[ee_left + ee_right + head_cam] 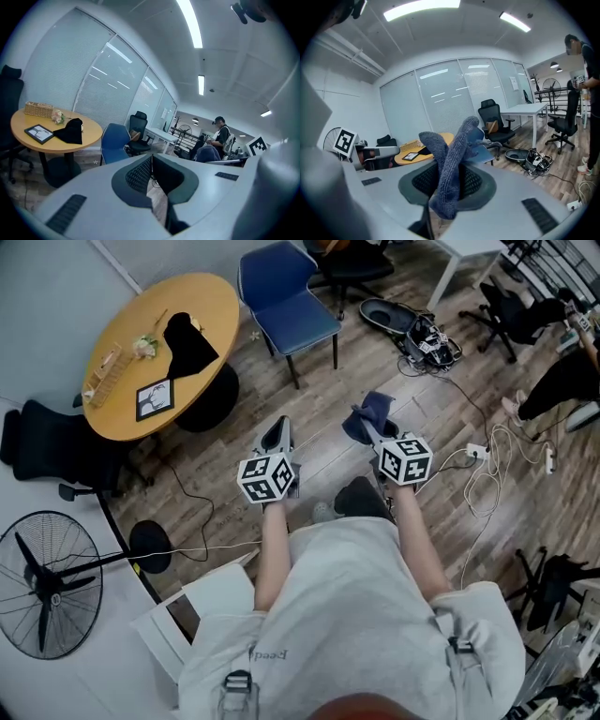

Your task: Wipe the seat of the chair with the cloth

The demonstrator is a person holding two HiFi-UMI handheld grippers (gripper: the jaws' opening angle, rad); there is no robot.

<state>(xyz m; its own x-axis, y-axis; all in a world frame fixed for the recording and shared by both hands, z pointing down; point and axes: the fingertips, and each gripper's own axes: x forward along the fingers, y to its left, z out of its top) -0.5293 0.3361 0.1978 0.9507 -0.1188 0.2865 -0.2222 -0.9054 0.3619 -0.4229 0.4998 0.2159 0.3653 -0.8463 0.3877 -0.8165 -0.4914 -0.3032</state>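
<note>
The right gripper [368,430] is clamped on the cloth [371,412], which sticks up from between its jaws in a grey-blue fold. The left gripper [278,433] has its jaws pressed together with nothing in them. Both are held well apart from the chair [286,298], level with each other. Just beside the chair stands a table [123,399].

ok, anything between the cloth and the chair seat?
Nothing visible. The right gripper is shut on the cloth, and only bare floor lies between it and the chair ahead. The table sits off to the left and the cables to the right, both off that line.
</note>
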